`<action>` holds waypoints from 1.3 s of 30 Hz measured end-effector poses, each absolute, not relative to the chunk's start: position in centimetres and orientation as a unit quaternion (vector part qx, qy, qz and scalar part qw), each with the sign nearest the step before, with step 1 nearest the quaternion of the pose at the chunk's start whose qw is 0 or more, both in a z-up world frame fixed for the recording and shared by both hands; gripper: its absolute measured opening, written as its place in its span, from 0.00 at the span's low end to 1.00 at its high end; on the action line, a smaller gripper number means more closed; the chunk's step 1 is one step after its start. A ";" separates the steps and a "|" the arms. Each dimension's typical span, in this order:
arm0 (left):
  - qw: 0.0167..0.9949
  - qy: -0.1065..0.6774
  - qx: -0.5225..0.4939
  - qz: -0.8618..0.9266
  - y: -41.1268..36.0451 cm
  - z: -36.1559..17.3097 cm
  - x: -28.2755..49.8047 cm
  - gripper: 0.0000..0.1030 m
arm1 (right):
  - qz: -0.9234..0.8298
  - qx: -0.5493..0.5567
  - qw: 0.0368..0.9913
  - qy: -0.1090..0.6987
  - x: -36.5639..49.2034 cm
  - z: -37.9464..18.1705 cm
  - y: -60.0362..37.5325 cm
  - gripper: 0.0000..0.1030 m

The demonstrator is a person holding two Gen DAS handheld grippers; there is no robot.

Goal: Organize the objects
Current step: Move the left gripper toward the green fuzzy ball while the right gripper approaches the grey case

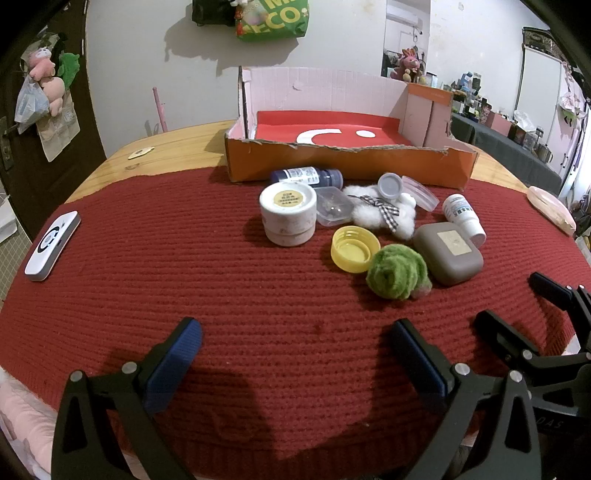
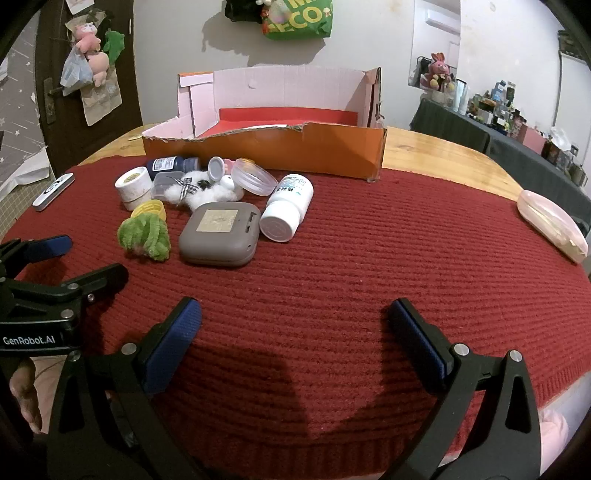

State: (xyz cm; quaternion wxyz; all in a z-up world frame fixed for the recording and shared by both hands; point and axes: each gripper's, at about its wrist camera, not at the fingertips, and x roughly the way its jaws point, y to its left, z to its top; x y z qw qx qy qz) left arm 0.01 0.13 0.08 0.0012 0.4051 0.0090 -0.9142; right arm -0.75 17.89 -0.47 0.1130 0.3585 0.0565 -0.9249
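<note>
Left wrist view: the left claw (image 1: 295,363) hangs released over the red knitted mat (image 1: 184,266) covering the wooden surface (image 1: 173,147), its blue-padded fingers spread wide with nothing between them. Beyond it sits a torn orange cardboard box (image 1: 347,166) holding a red sheet with white shapes (image 1: 332,133). Clustered on the mat just in front of the box are a white round jar with a tan lid label (image 1: 288,214), a dark blue bottle lying on its side (image 1: 306,176), a small clear plastic case (image 1: 334,205), a white fluffy toy with a checked bow (image 1: 382,216), an upturned yellow cap (image 1: 355,248), a green fuzzy ball (image 1: 399,273) touching that cap, a grey rounded-square case (image 1: 448,253) and a white pill bottle (image 1: 463,218). The labels' writing is too small to read. A white remote (image 1: 51,245) lies well apart on the left.

Right wrist view: the right claw (image 2: 293,350) is likewise released and empty. The left tool's body reads "GenRobot.AI". A green bag on the wall (image 2: 299,18) shows the letters "ECO".
</note>
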 end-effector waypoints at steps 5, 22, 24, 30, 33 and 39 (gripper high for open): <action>0.002 0.009 0.405 -0.914 0.1 0.1 0.0 1.00 | -0.925 0.358 0.113 0.056 -0.7 -0.5 17.9 1.00; 0.011 0.008 0.399 -0.917 0.0 0.3 0.3 1.00 | -0.923 0.362 0.117 0.057 -0.7 -0.3 17.7 1.00; 0.011 0.008 0.399 -0.917 0.0 0.3 0.4 1.00 | -0.923 0.362 0.119 0.057 -0.7 -0.2 17.7 1.00; 0.008 0.007 0.400 -0.917 0.1 0.3 0.3 1.00 | -0.922 0.364 0.121 0.056 -0.8 -0.3 17.9 0.99; 0.005 0.006 0.399 -0.917 0.2 0.3 0.3 0.98 | -0.922 0.364 0.121 0.056 -0.8 -0.3 17.9 0.97; -0.007 0.005 0.398 -0.917 0.5 0.6 0.5 0.86 | -0.921 0.366 0.125 0.051 -0.8 0.0 18.1 0.86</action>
